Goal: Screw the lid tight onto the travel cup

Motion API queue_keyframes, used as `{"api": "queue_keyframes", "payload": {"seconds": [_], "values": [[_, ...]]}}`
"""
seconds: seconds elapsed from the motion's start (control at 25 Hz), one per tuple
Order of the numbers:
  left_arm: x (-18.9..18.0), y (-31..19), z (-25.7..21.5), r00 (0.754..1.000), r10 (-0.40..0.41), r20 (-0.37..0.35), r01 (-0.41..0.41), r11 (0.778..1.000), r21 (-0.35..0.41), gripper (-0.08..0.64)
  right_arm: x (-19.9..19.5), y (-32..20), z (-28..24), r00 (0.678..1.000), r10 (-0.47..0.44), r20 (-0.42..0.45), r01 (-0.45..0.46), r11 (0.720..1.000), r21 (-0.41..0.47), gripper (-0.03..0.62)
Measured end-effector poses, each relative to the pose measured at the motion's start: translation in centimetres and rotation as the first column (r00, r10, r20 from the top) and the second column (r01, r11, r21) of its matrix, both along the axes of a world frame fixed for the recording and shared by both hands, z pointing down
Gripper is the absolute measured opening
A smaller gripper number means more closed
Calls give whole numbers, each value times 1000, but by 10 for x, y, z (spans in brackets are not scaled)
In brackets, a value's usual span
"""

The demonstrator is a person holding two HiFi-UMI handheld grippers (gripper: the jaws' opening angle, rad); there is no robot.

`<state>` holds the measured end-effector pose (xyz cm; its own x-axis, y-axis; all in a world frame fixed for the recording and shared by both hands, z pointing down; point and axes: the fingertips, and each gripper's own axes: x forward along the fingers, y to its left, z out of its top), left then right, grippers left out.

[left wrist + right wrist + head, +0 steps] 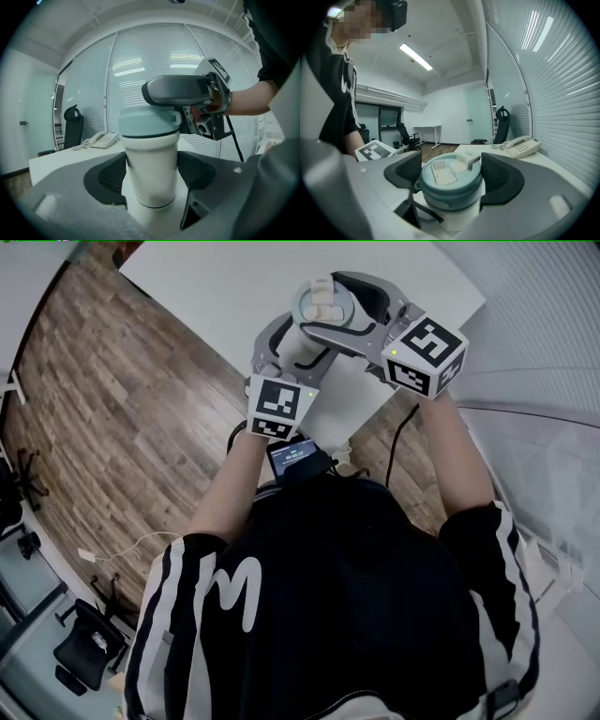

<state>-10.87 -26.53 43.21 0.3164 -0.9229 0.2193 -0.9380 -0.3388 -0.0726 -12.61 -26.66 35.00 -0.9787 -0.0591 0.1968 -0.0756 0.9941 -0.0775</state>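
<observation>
Left claw [154,172] clamps the white cup [151,154] by its body above the desk [187,277]. Right claw [452,173] straddles the lid [450,185] on top, pads against its rim. The lid looks seated, so tightening appears in hand. Next move: keep the cup still, roll the right wrist clockwise, regrip as needed. A phone [104,139] sits beyond.

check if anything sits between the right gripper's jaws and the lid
Nothing visible does. The right gripper has the lid directly between its pads, touching both. The lid is already on the travel cup, which the left gripper clamps.
</observation>
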Motion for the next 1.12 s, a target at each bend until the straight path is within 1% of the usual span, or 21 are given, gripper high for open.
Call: {"api": "queue_keyframes", "payload": {"seconds": [0.12,0.28,0.44,0.56,0.72,0.84,0.92,0.96,1.04,1.12], "values": [[1,0,1,1000,-3,3,3,1000,-2,353,2,-2,1,995,95,9,-95,995,0,391],[3,-1,2,1000,-7,5,7,1000,-5,353,5,-5,2,980,196,22,-197,980,13,391],[2,-2,1,1000,-6,5,6,1000,-7,353,5,-6,1,957,286,46,-287,957,30,391],[1,0,1,1000,-8,4,9,1000,-9,353,5,-5,1,934,354,35,-356,934,37,391],[0,-2,2,1000,-12,8,12,1000,-11,353,4,-7,3,907,421,21,-421,905,64,391],[1,-3,2,1000,-11,10,11,1000,-10,353,5,-8,5,894,448,14,-447,891,79,391],[0,-3,2,1000,-11,8,11,1000,-7,353,4,-7,6,899,438,2,-436,895,94,391],[0,-2,1,1000,-10,6,10,1000,-7,351,3,-6,7,908,418,-9,-415,904,99,387],[0,-1,1,1000,-8,5,8,1000,-9,351,5,-3,7,933,358,-27,-355,932,81,388],[-1,0,1,1000,-6,7,6,1000,-12,351,8,-2,-1,963,268,9,-268,963,32,402]]}}
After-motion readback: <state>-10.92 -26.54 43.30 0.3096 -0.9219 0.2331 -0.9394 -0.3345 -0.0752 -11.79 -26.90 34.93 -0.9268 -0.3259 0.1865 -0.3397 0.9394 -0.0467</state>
